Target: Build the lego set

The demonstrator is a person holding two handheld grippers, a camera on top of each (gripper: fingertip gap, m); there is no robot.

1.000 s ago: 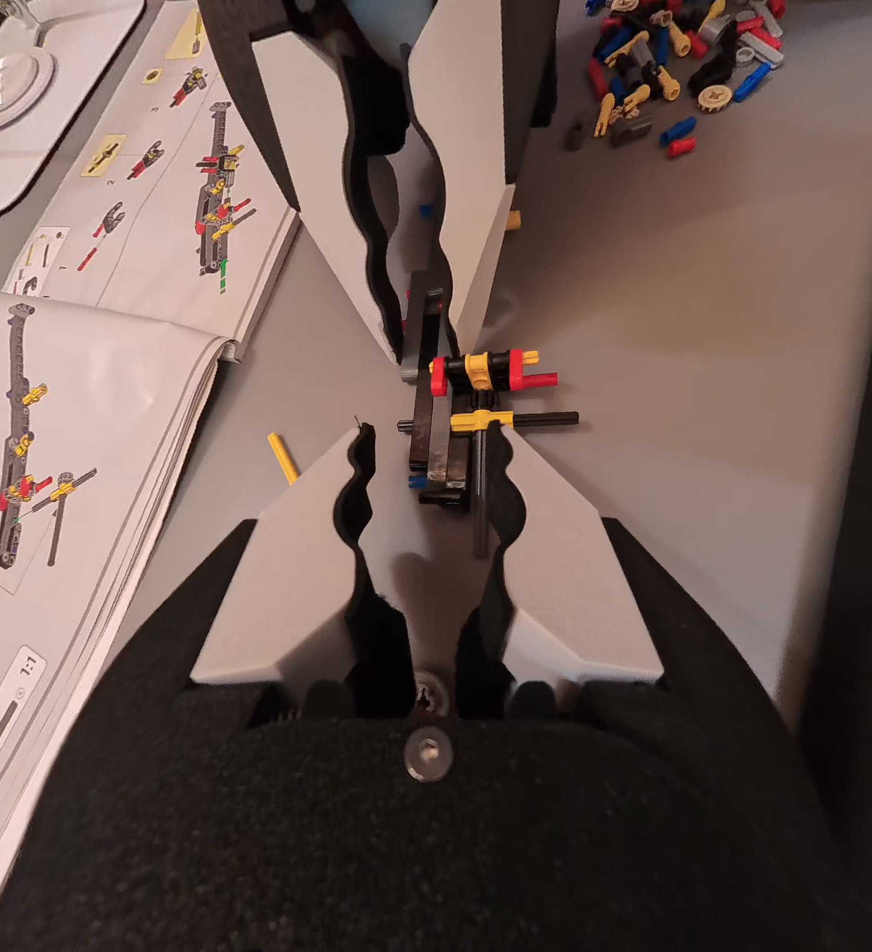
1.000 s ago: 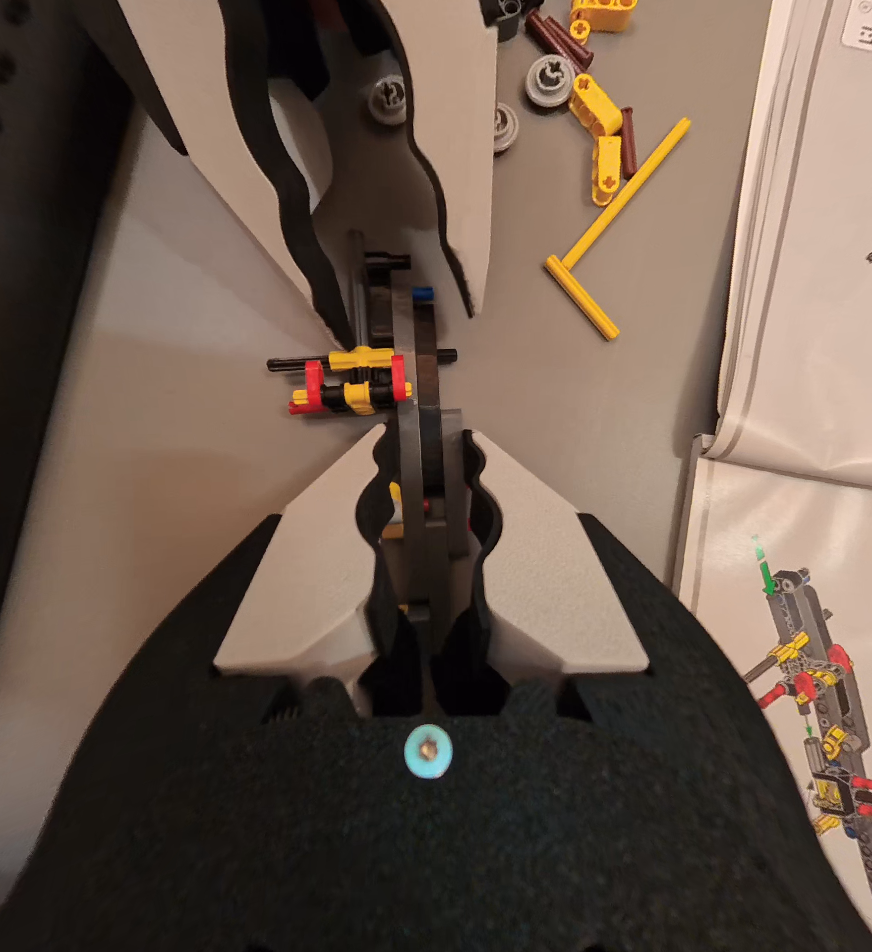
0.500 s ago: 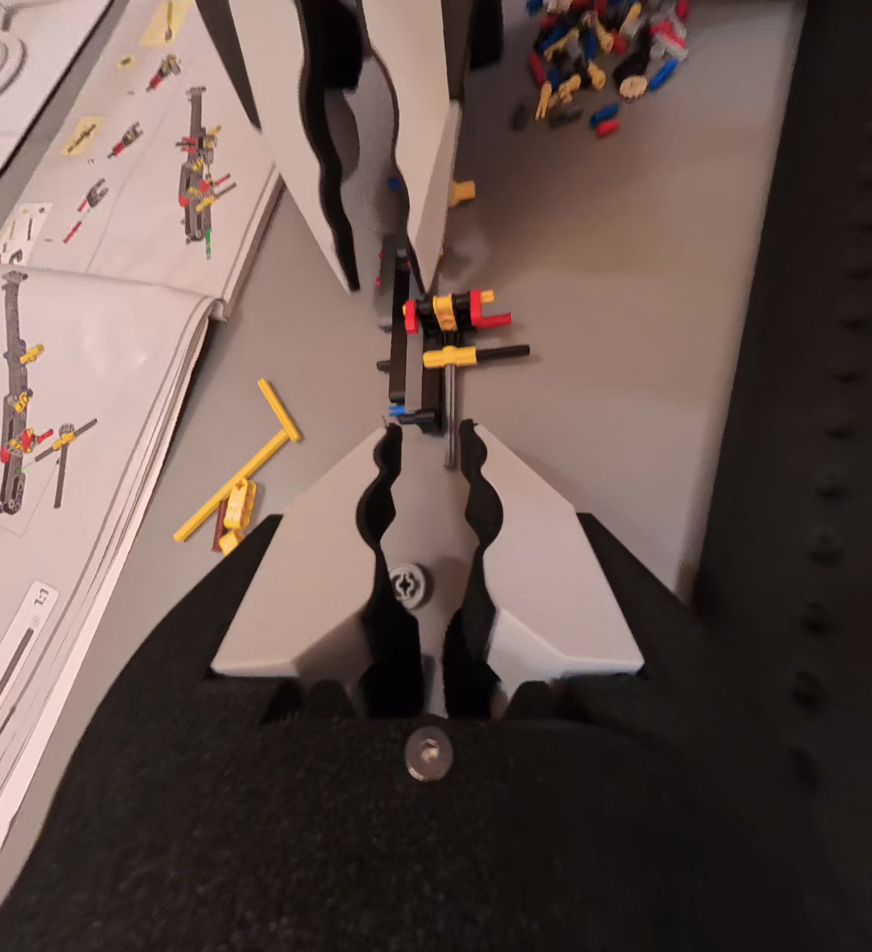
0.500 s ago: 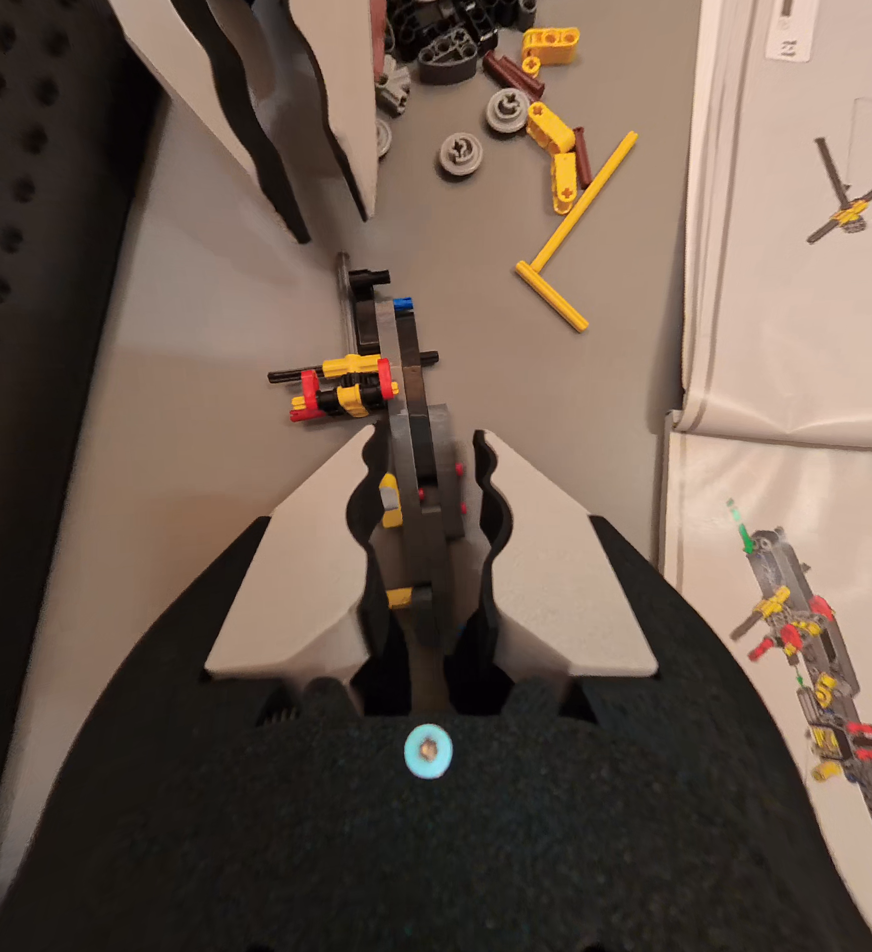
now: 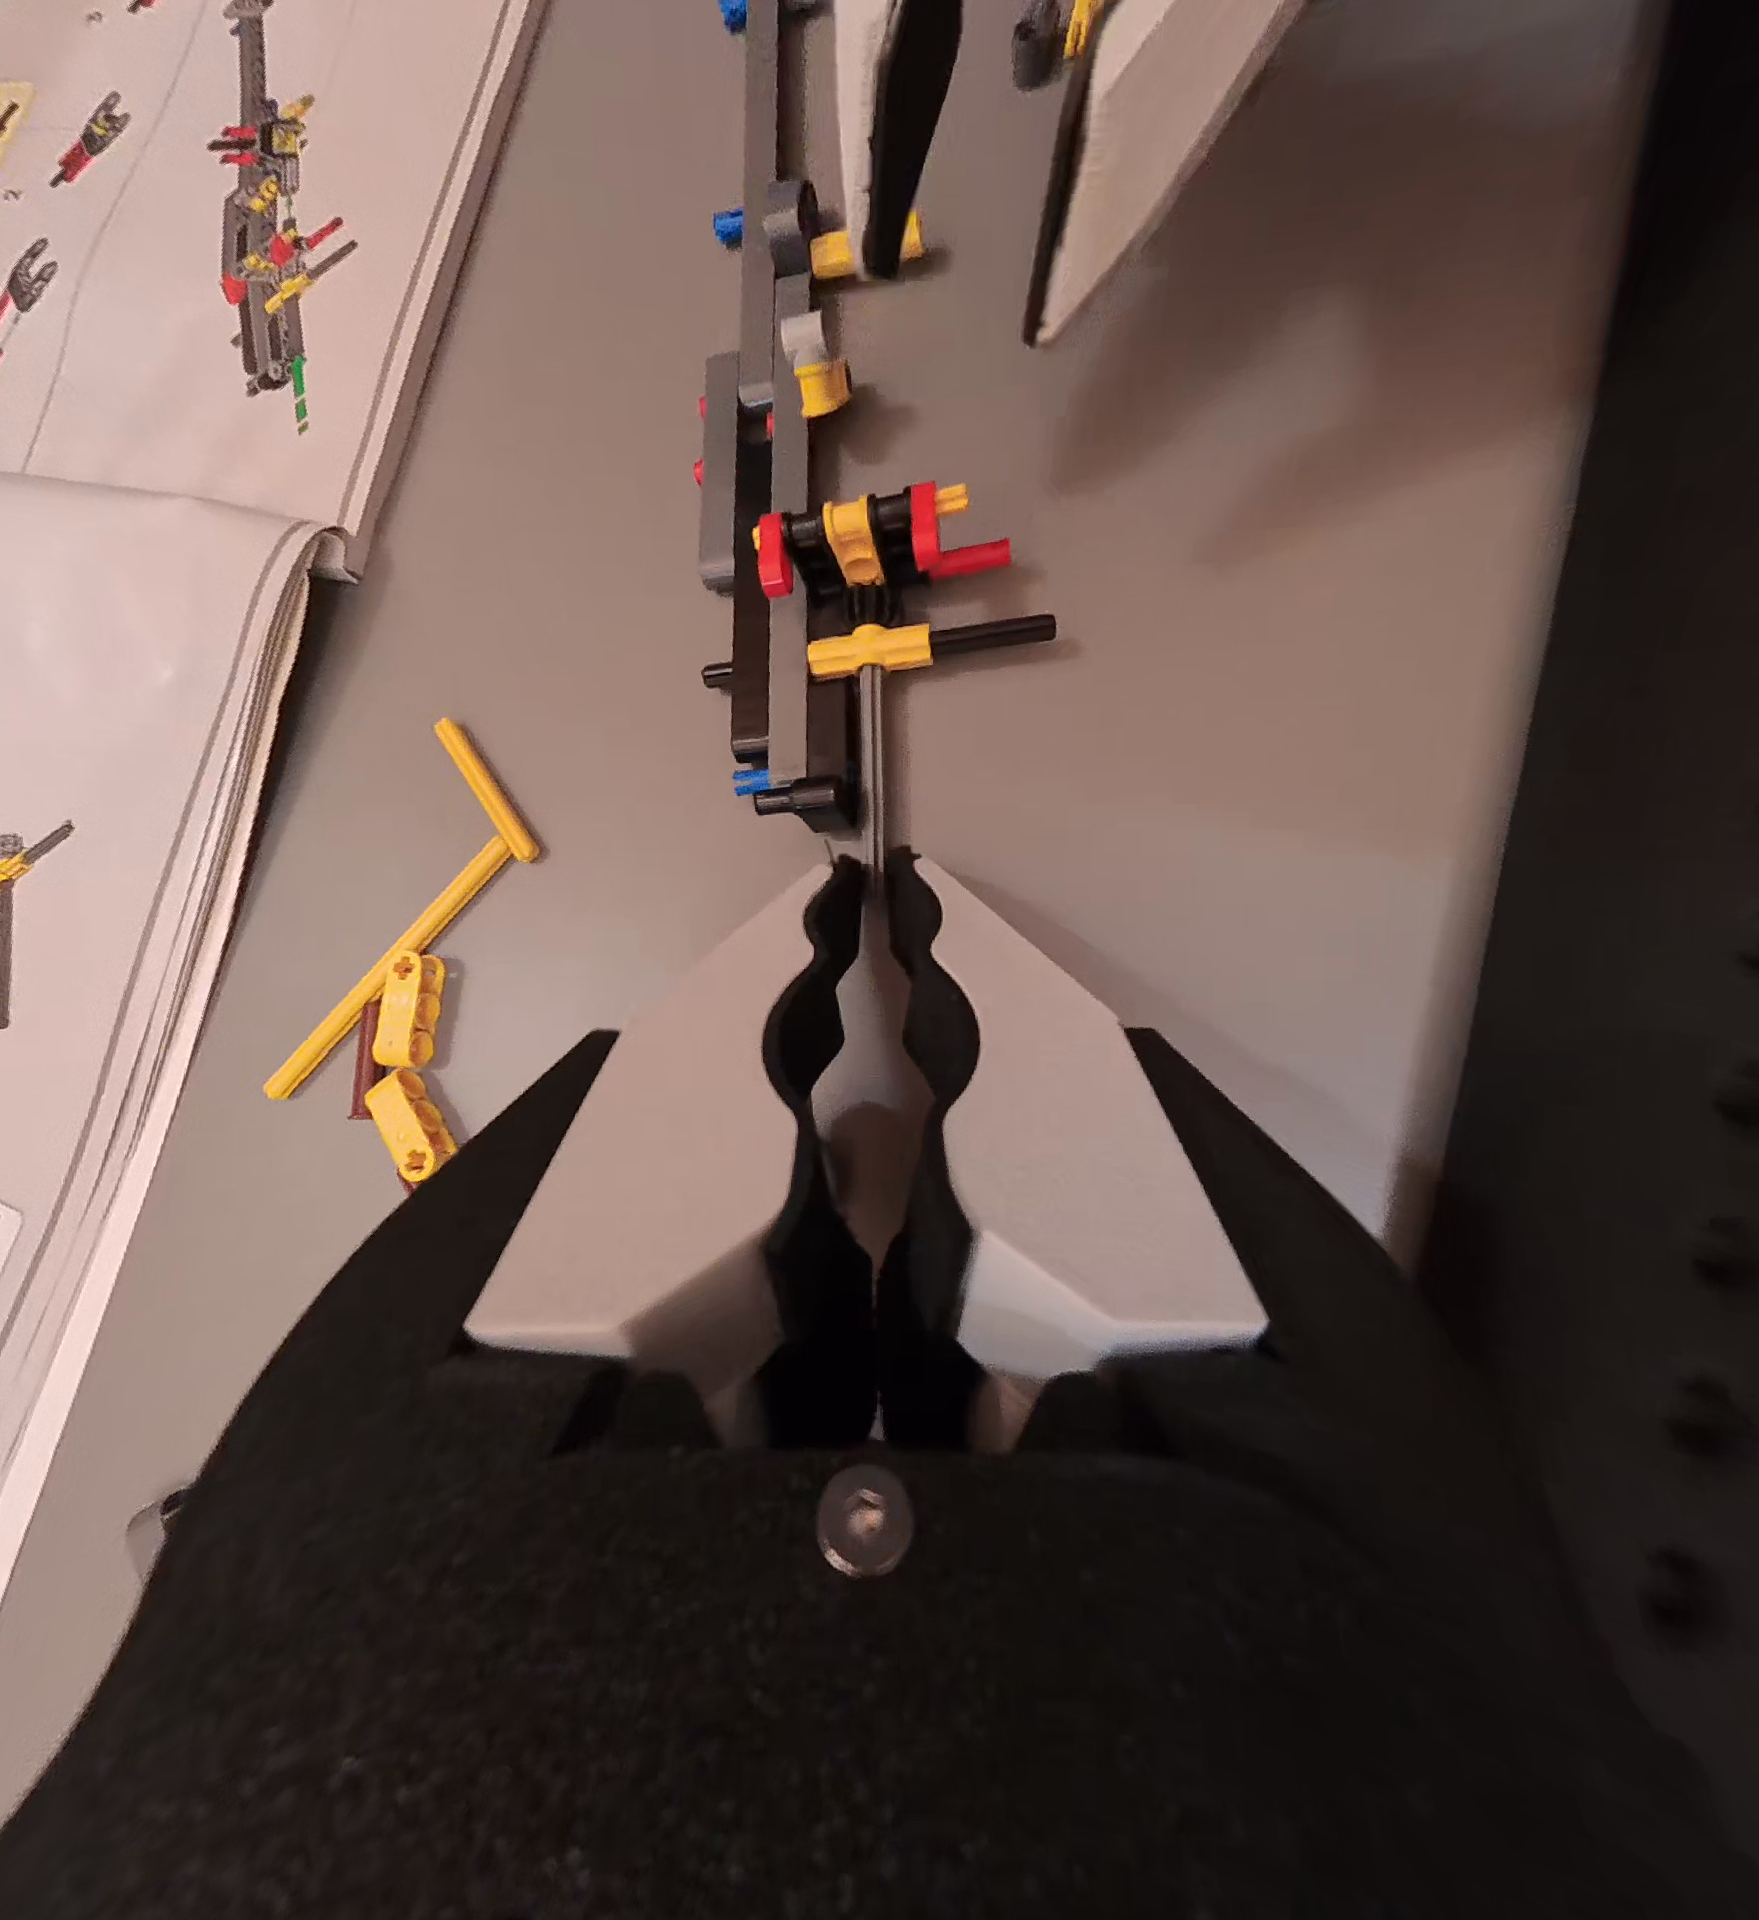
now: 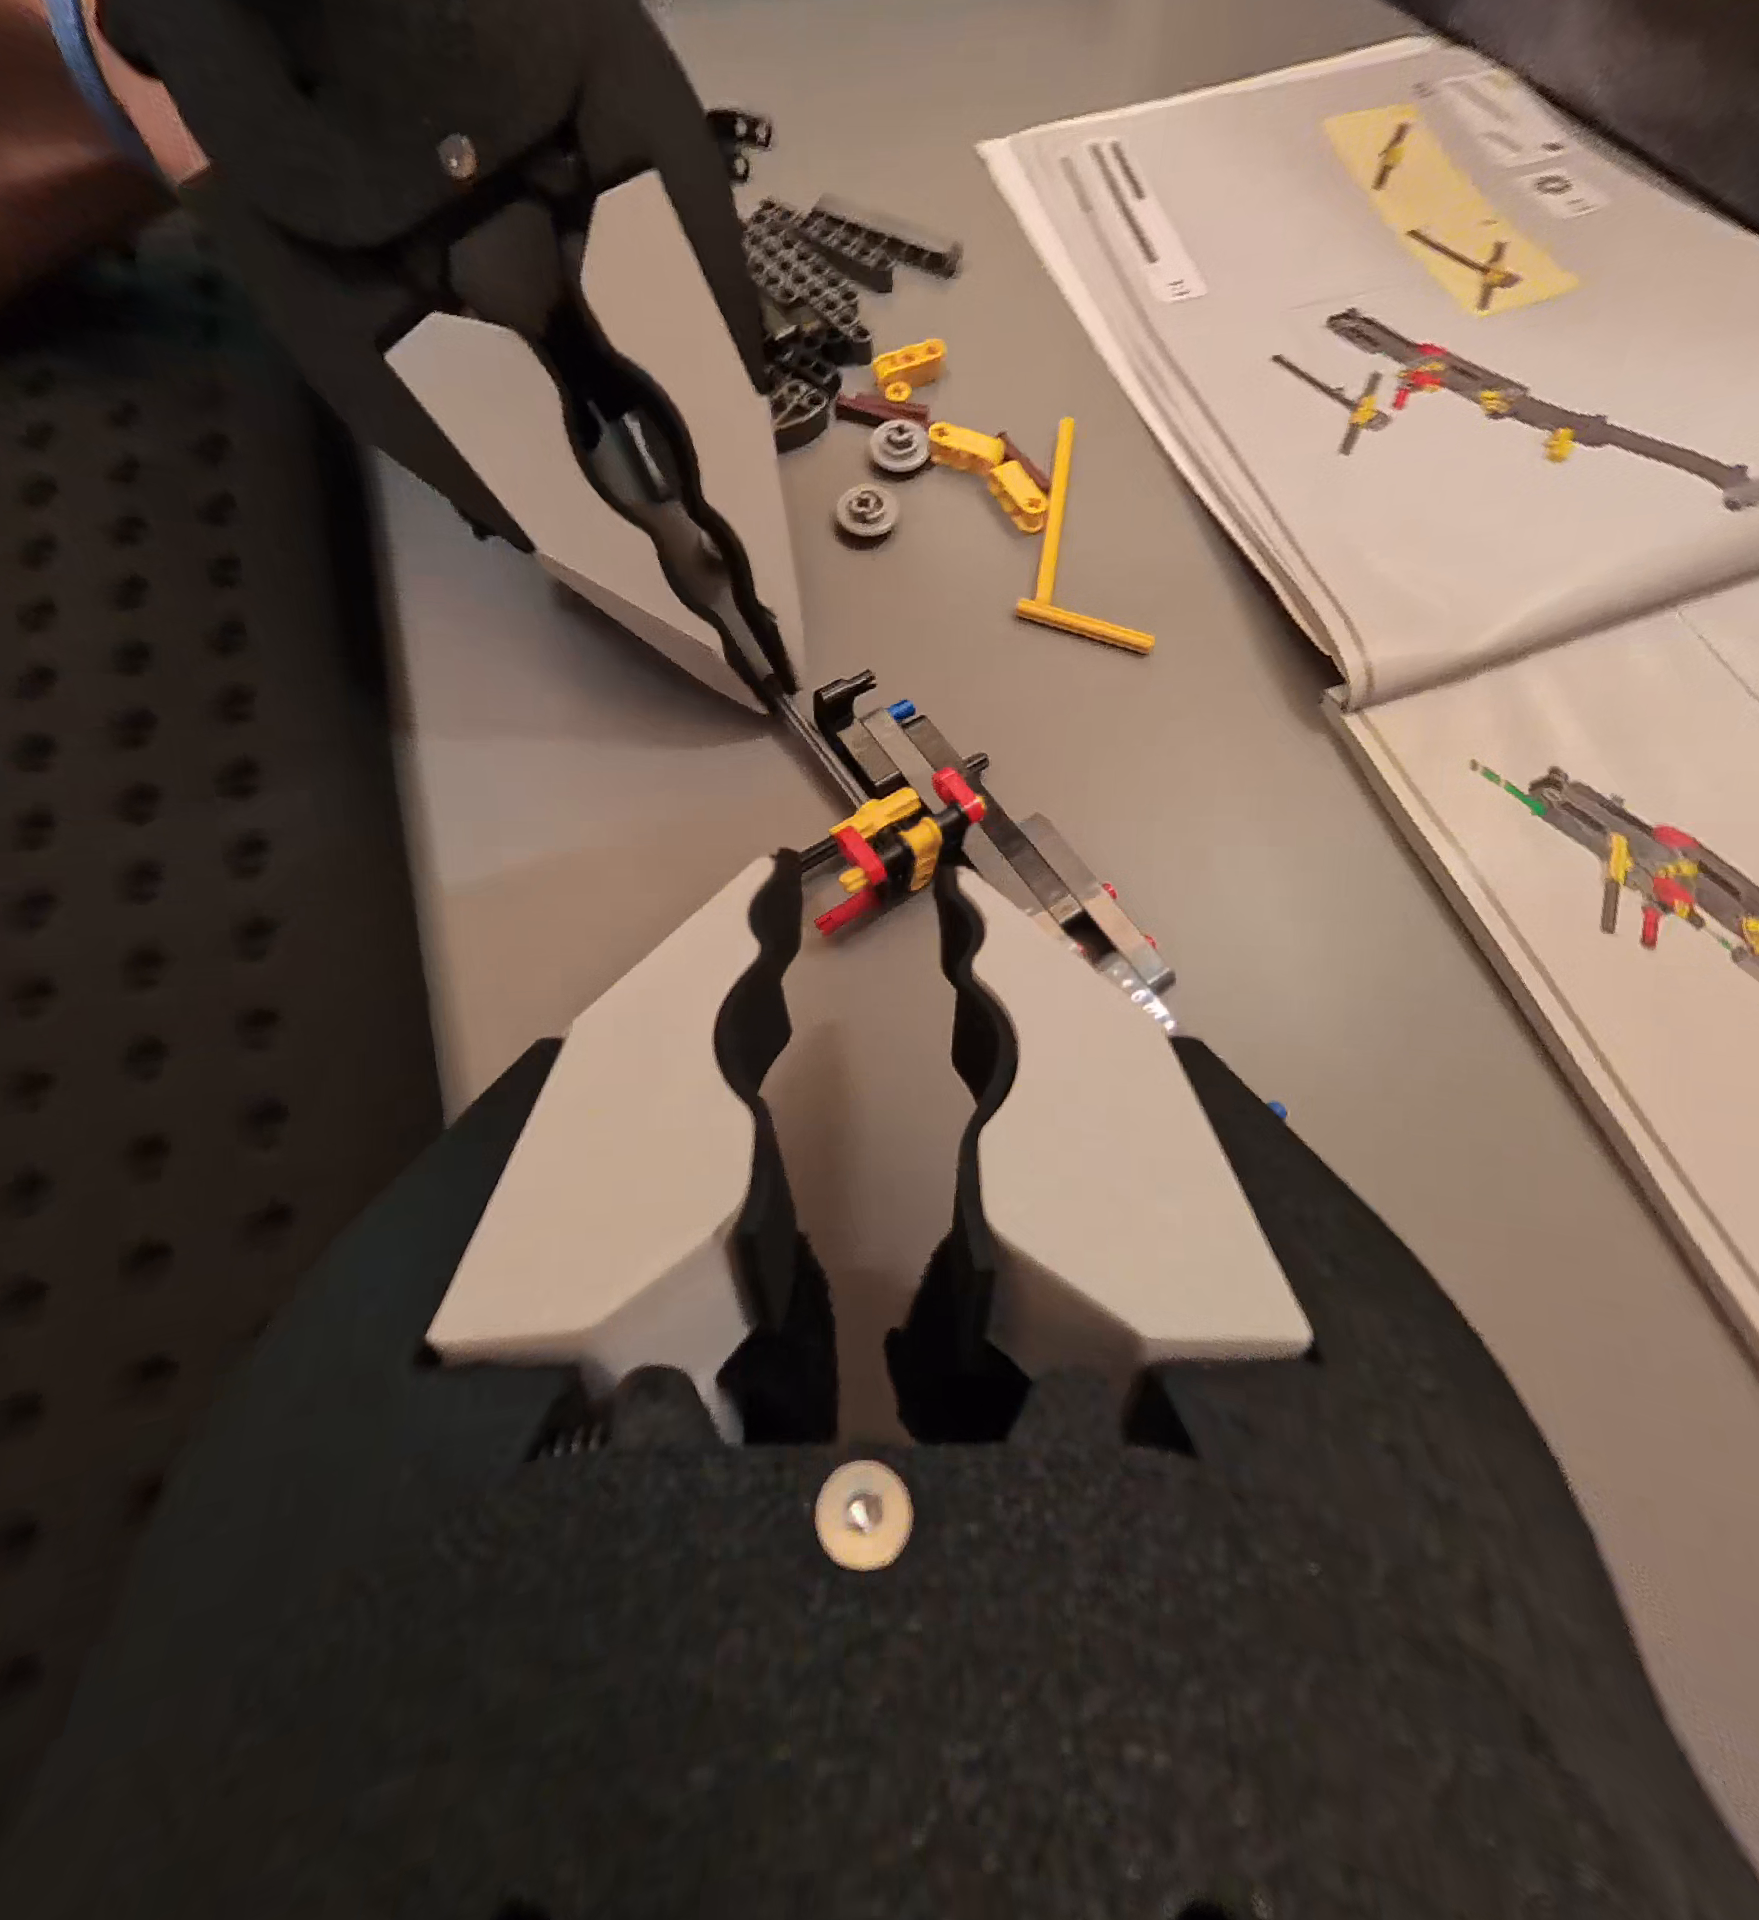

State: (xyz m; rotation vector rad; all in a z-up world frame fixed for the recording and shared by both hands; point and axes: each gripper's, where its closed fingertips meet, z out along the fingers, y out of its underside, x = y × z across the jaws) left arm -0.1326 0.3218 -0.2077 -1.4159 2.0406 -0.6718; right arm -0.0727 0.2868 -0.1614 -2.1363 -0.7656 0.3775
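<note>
- The lego assembly (image 5: 771, 582), a long run of dark grey and black beams with a red, yellow and black cluster on one side, lay flat on the grey counter (image 5: 1218, 779) between the two tongs.
- A thin dark axle (image 5: 873, 769) ran from the assembly's yellow connector (image 5: 867, 649) toward the left tongs (image 5: 870, 868).
- The left tongs were pinched nearly closed on the end of that axle, tips touching it.
- The right tongs (image 6: 859, 873) stood apart with a wide gap, their tips just beside the red and yellow cluster (image 6: 896, 842); I could not tell whether they touched it.
- In the left wrist view the right tongs (image 5: 968, 281) showed at the far end of the assembly, over a yellow piece.
- Two yellow rods (image 5: 407, 935) forming a T lay near the assembly, with small yellow connectors (image 5: 407, 1013) beside them.
- Dark beams (image 6: 833, 260) and grey round pieces (image 6: 880, 478) lay farther off.
- An open instruction booklet (image 5: 116, 623) lay along the counter's edge.
</note>
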